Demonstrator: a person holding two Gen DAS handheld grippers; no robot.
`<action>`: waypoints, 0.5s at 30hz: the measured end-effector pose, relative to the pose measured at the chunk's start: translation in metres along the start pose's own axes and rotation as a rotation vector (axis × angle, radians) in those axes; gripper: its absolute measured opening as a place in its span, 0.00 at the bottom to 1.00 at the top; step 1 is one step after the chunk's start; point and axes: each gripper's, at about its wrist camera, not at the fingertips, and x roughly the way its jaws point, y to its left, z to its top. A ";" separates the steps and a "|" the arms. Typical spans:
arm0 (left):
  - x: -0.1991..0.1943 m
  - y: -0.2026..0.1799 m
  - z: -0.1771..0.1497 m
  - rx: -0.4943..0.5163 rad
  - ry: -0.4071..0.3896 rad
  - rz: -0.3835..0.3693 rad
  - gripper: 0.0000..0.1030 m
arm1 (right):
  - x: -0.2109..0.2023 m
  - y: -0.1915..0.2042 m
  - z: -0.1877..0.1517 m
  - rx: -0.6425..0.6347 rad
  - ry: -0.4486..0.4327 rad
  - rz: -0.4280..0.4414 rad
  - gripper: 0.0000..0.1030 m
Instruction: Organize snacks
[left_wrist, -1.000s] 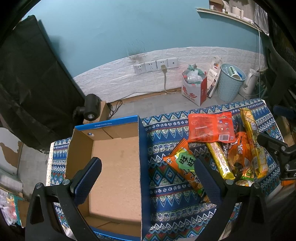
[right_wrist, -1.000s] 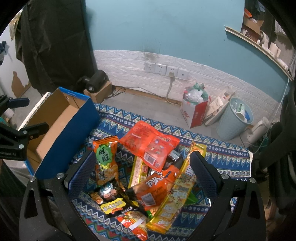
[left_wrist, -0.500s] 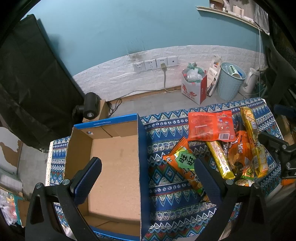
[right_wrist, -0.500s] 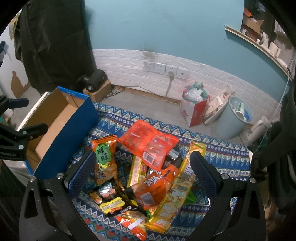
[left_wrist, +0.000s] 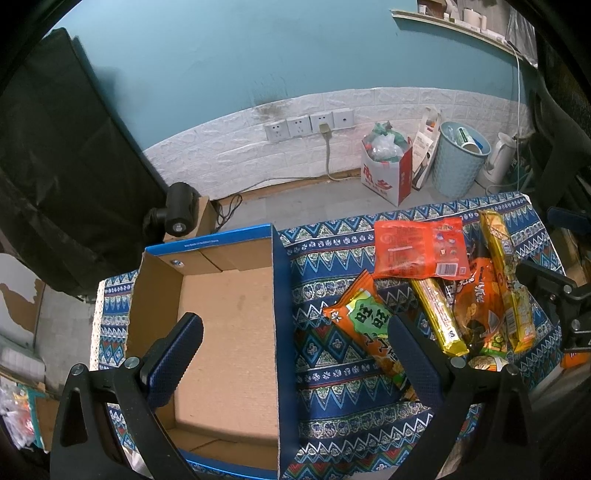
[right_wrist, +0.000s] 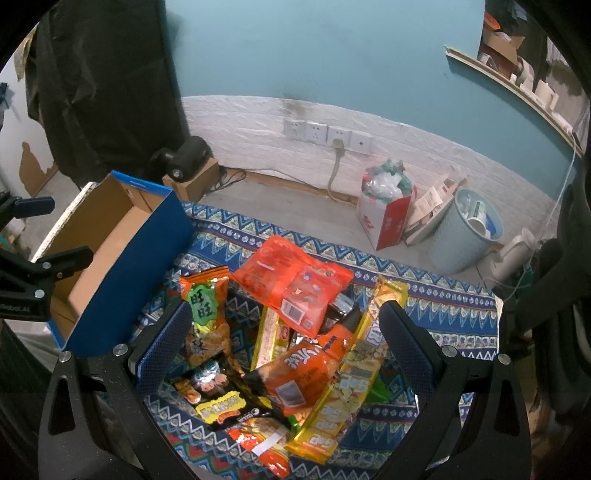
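Observation:
An empty blue cardboard box (left_wrist: 229, 332) (right_wrist: 129, 269) stands on the left of a patterned blue cloth (left_wrist: 328, 376) (right_wrist: 436, 310). To its right lies a heap of snack packets: a red-orange bag (left_wrist: 417, 251) (right_wrist: 295, 288) on top, an orange-green packet (left_wrist: 365, 328) (right_wrist: 207, 317), a gold bar (left_wrist: 439, 314), an orange pouch (right_wrist: 306, 373) and a long yellow pack (right_wrist: 354, 373). My left gripper (left_wrist: 291, 350) hangs open above the box's right wall. My right gripper (right_wrist: 284, 343) hangs open over the heap, holding nothing.
Beyond the cloth's far edge is bare floor with a red-white paper bag (left_wrist: 388, 173), a pale blue bin (left_wrist: 458, 162) and a white kettle (left_wrist: 498, 155). A small black camera on a carton (left_wrist: 181, 210) sits behind the box. A black curtain (left_wrist: 55, 166) hangs at left.
Both views have shifted slightly; the grippers drift a little above the cloth. Nothing was picked up, and the box and snacks stay put.

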 end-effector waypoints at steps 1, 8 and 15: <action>0.001 0.000 0.000 0.001 0.003 0.000 0.98 | 0.000 -0.001 -0.001 0.000 0.001 -0.001 0.97; 0.004 -0.002 0.002 0.003 0.019 0.000 0.98 | -0.001 0.000 0.002 0.001 0.012 -0.006 0.97; 0.012 -0.005 0.002 0.013 0.037 0.012 0.98 | 0.002 -0.003 0.003 0.006 0.027 -0.018 0.97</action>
